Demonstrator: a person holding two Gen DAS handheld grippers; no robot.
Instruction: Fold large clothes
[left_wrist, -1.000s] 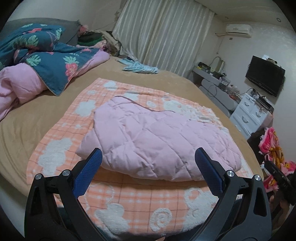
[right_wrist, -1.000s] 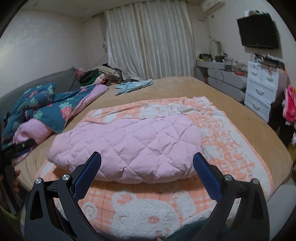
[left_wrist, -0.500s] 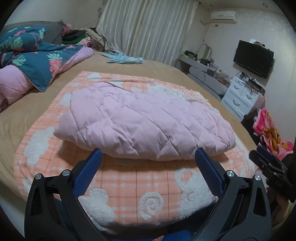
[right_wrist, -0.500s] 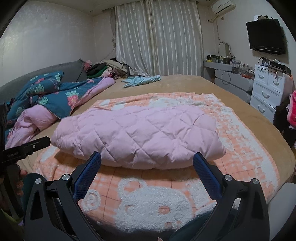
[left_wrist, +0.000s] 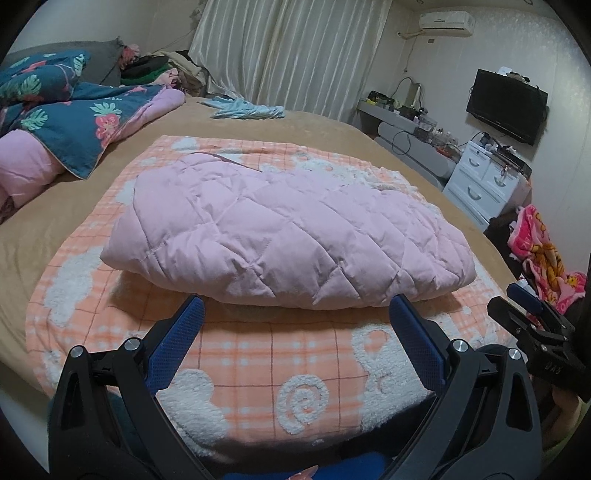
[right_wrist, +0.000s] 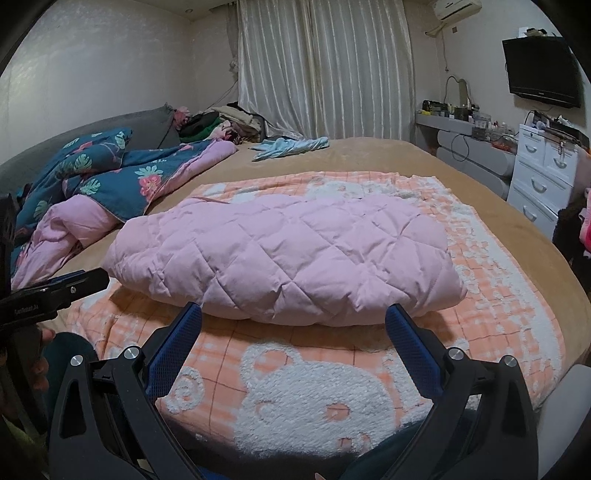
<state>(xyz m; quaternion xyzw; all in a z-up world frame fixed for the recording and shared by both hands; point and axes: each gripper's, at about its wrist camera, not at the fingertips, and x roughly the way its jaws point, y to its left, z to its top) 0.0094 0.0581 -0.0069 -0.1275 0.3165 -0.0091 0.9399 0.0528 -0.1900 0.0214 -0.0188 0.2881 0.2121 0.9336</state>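
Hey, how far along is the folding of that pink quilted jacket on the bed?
Done: the pink quilted jacket already lies as a compact bundle on the orange checked blanket.
In hand: nothing; the left tool and right tool are both open, short of its near edge.
Left: perhaps a final tidy or moving it aside. The light blue garment farther up the bed looks unfolded.

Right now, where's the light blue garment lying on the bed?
The light blue garment lies at the far end of the bed, close to the curtain, well beyond the pink quilted coat and right of the floral duvet.
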